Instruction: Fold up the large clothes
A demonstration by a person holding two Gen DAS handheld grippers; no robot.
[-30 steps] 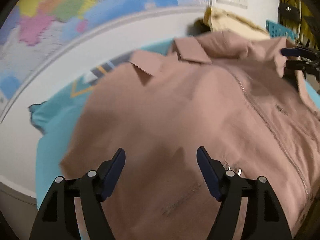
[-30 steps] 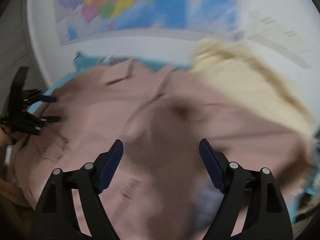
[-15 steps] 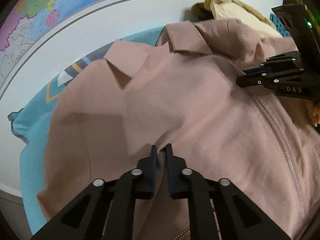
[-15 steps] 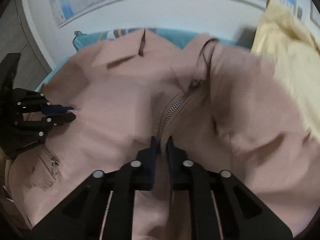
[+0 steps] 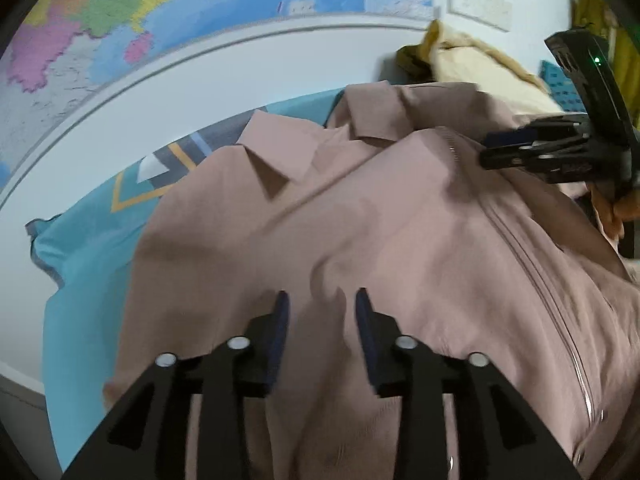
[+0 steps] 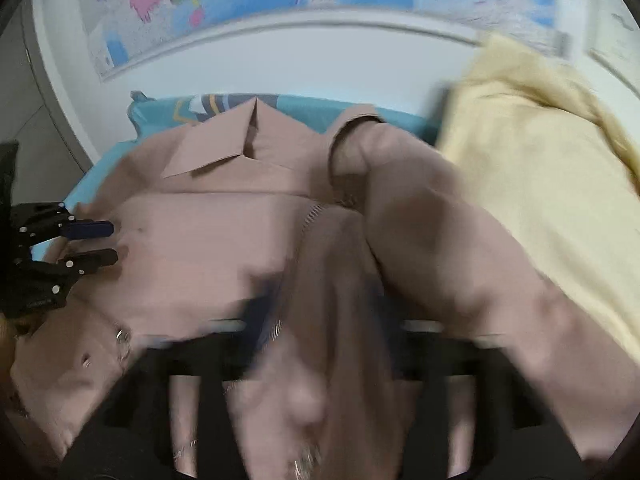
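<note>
A dusty pink zip jacket (image 5: 400, 220) (image 6: 200, 240) lies spread front up on a teal mat (image 5: 80, 260), its collar toward the wall. My left gripper (image 5: 322, 312) sits low on the jacket's left half; its jaws are opening, and a small raised ridge of cloth stands between them without being pressed. In the right wrist view that gripper (image 6: 112, 242) shows at the left edge. My right gripper (image 6: 326, 320) is blurred over the zipper (image 6: 310, 216); its jaws are opening wide with loose fabric between them. The left wrist view shows it (image 5: 486, 150) at the right, above the jacket's chest.
A pale yellow garment (image 6: 540, 180) (image 5: 472, 64) is heaped to the right of the jacket, by the wall. A coloured map (image 5: 160, 8) hangs on the white wall behind. A teal basket (image 5: 560, 88) stands at the far right, and a hand (image 5: 612, 212) holds the right gripper.
Both grippers were open a second ago, pinched shut on jacket fabric half a second ago, and have now spread apart again. The right one shifted over the zipper and is motion-blurred.
</note>
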